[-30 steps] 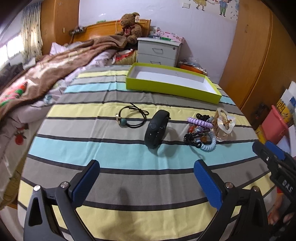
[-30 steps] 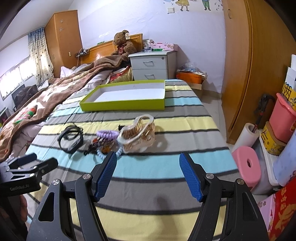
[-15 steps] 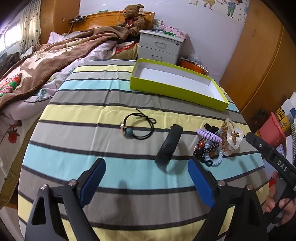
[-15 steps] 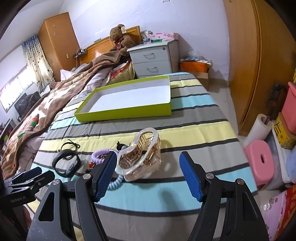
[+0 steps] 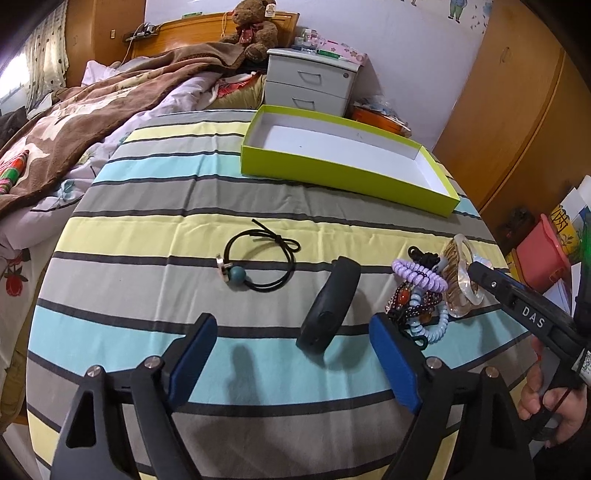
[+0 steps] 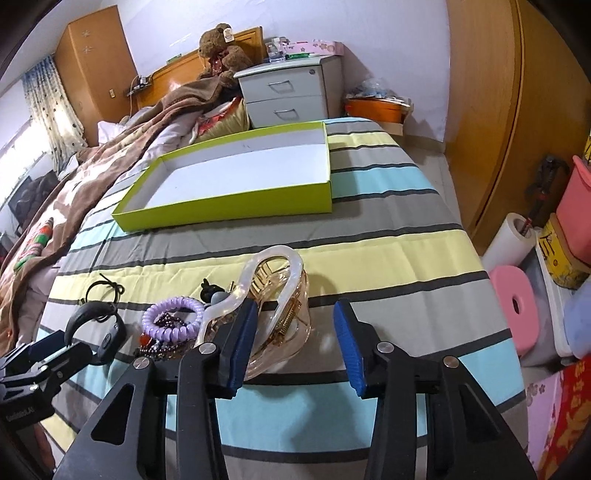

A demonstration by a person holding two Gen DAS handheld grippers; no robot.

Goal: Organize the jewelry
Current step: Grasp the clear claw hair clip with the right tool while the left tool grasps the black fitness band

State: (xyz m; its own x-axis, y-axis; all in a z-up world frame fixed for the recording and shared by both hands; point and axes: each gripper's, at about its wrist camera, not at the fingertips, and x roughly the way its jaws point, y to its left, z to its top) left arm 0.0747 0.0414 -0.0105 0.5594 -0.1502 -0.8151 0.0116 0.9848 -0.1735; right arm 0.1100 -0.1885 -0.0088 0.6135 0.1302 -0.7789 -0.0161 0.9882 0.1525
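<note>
Right claw (image 6: 291, 347) angles down, jaws just closing around the hair clip (image 6: 273, 306), not yet pinching; left claw (image 5: 291, 362) gapes, narrowing, over the black band (image 5: 328, 306); green box (image 6: 229, 206) holds nothing.

Both grippers nearer – right gripper (image 6: 291, 345) jaws closing around hair claw (image 6: 275, 306).

Bedroom. Landmark: grey two-drawer nightstand (image 6: 290, 96) against a pale wall (image 6: 388, 40). Left of it, a wooden headboard (image 5: 207, 27) with teddy bear (image 6: 218, 50) and a bed under a brown blanket (image 5: 110, 99); farther left, a curtained, daylit window (image 6: 48, 110). Right of it, a wooden wardrobe (image 6: 487, 110). Before it, a striped bedspread (image 5: 147, 206).
</note>
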